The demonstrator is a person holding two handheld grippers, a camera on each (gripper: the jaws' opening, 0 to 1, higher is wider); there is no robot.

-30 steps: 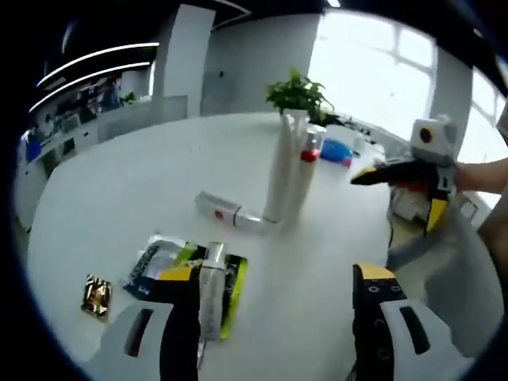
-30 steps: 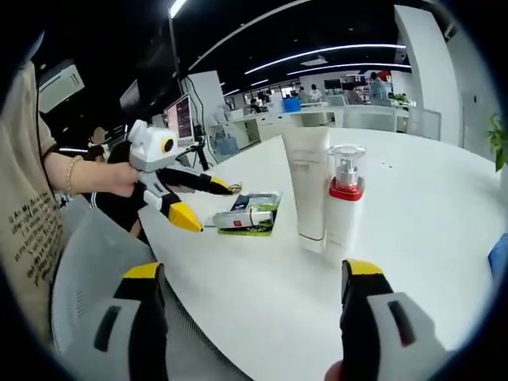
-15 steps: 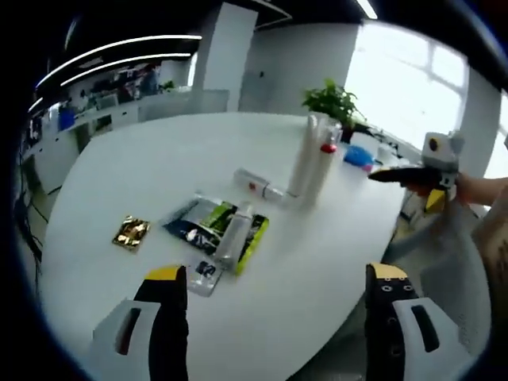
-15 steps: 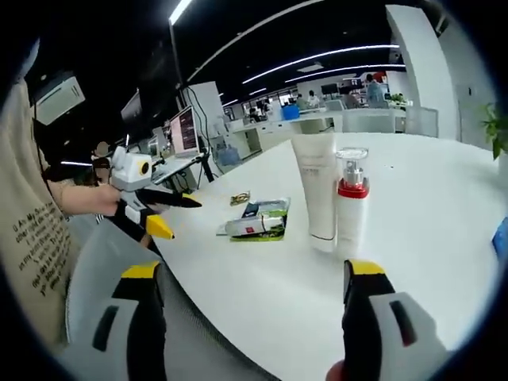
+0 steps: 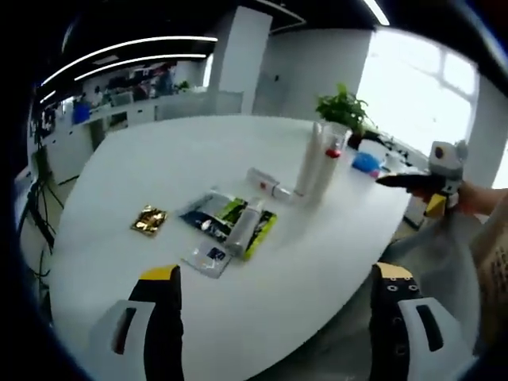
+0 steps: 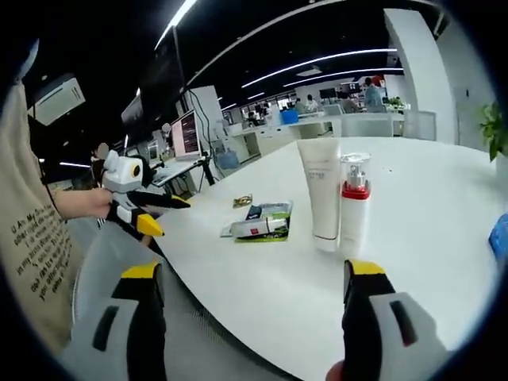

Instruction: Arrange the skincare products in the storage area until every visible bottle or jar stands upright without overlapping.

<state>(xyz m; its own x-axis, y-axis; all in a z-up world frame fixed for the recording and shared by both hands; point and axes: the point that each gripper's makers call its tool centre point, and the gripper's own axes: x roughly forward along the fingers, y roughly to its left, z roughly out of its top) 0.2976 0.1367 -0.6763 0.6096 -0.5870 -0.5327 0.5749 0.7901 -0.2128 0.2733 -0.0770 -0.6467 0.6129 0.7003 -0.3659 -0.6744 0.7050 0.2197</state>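
Both grippers are off the round white table (image 5: 143, 167) and empty. Left gripper (image 5: 274, 317): fingers spread wide, nothing between them. Right gripper (image 6: 248, 317): fingers equally spread, nothing held.

Left gripper view, left to right ahead of the fingers: small gold foil sachet (image 5: 148, 220), flat clear packet (image 5: 208, 257), a white tube with a silver cap lying on green-and-black sachets (image 5: 240, 230), a white bottle with a red mark lying on its side (image 5: 270, 184), then the tall white squeeze tube (image 5: 310, 163) upright, just beside the white pump bottle with a red collar (image 5: 329, 163), also upright.

Judged step: between grasps; two upright, two lying.

Next, probably: bring one gripper forward over the table, close on a lying tube or bottle across its body, tip it upright on bare table clear of the standing pair. The tube overlapping the sachets looks like the awkward one.
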